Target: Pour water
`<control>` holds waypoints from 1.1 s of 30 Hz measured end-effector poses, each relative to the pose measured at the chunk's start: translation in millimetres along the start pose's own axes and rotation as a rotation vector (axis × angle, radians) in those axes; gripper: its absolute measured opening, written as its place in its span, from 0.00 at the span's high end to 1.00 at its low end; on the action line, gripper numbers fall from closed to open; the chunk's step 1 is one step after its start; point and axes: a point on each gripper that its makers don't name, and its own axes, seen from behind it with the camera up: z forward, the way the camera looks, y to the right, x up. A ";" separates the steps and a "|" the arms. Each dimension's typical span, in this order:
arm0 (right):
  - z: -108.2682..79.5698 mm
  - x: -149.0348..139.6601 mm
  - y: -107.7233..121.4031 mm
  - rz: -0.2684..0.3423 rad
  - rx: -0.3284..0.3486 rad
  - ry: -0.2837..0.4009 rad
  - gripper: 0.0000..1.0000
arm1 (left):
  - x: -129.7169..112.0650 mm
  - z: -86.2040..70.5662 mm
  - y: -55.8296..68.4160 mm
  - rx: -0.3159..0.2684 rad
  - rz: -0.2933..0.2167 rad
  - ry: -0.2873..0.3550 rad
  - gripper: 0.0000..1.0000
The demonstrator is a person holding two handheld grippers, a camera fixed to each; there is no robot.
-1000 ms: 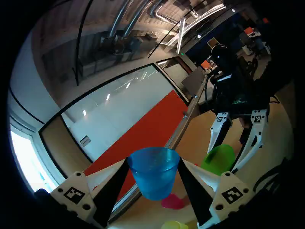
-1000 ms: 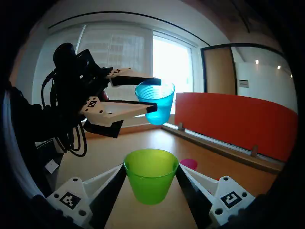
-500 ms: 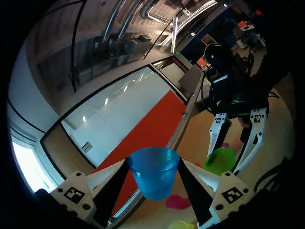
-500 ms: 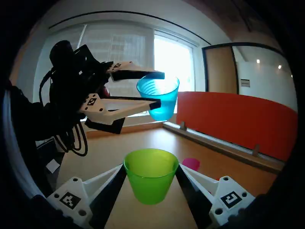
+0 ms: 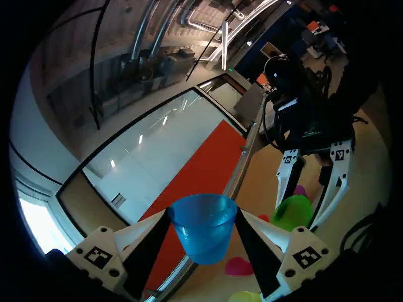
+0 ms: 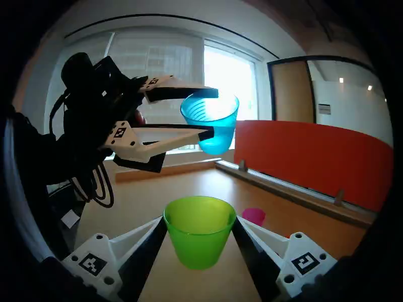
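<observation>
Left gripper view, closest: the left gripper (image 5: 201, 211) has both fingers pressed on the sides of the blue cup (image 5: 203, 236), which sits between the tips with its rim up.
Right gripper view, closest: the right gripper (image 6: 200, 221) clamps the green cup (image 6: 199, 239) the same way, upright, a finger on each side.
Left gripper pose: seen from the right gripper view it is turned on its side, one finger above the other, up in the air to the left and higher than the green cup. Dark cables (image 6: 98, 189) hang from its body.
Blue cup position: tilted in that grip, and lifted well clear of the table (image 6: 151, 201). I cannot tell if there is water in it.
Right gripper pose: level, pointing along the table just above the wood.
Grippers counted: two, each holding one cup.
Cups counted: four in the left gripper view. They are the blue, the green, a pink cup (image 5: 239, 266) on the table and a yellow cup (image 5: 247, 297) cut off at the bottom edge.
Farther back: a red partition (image 6: 312, 161) runs along the far edge of the table.
Farthest: a bright window (image 6: 229, 85).
</observation>
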 end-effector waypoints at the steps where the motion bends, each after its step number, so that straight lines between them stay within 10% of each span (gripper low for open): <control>1: 0.0 -0.2 -0.1 0.000 0.000 0.000 0.08 | 0.1 0.1 0.2 0.000 0.006 0.000 0.11; 33: 0.5 -2.8 -0.4 0.002 0.002 0.005 0.08 | 6.7 3.4 2.4 -0.003 0.118 0.011 0.11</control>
